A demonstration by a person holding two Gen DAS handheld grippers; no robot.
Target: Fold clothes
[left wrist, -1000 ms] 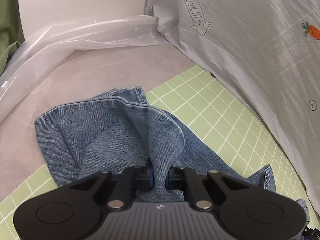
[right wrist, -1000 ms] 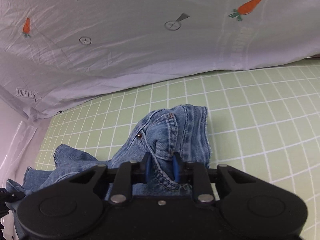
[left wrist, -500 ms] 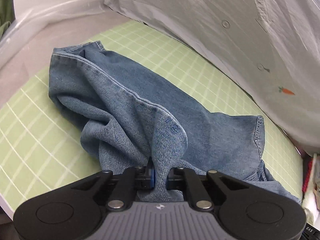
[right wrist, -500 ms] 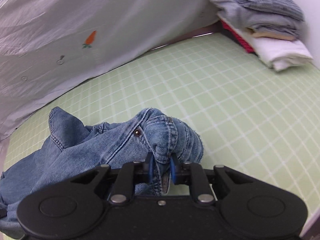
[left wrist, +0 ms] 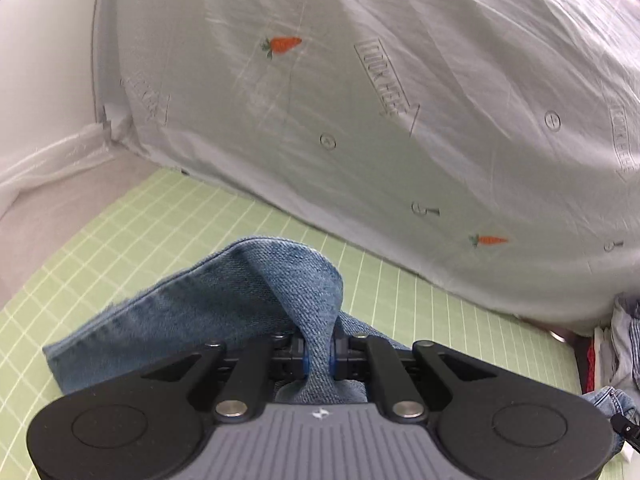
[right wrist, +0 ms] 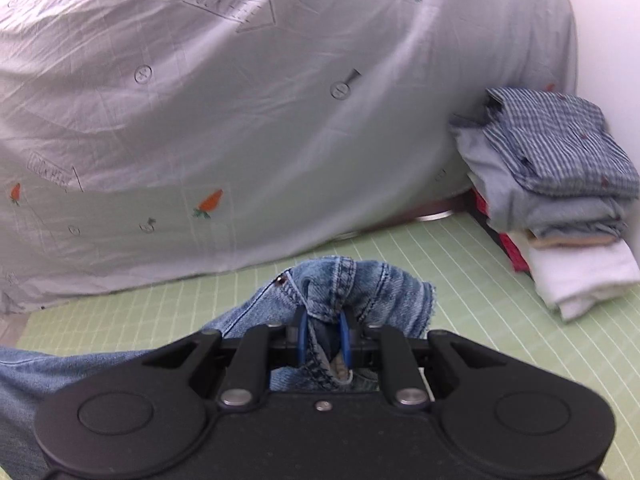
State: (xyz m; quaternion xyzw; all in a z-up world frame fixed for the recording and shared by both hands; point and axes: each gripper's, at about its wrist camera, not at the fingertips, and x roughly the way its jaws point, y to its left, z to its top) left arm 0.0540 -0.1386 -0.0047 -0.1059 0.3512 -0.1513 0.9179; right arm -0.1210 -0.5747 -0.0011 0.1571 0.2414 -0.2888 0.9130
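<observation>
Each camera sits just behind its own gripper, looking forward along the fingers, close above the green grid mat (left wrist: 168, 216). Both face the carrot-print sheet (right wrist: 240, 120), which both views share

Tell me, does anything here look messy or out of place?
Only the jeans: they hang bunched and crumpled over the green grid mat, pinched by the left claw and right claw, not yet folded. The stack of clothes at the right looks tidy. Nothing looks spilled or damaged.
</observation>
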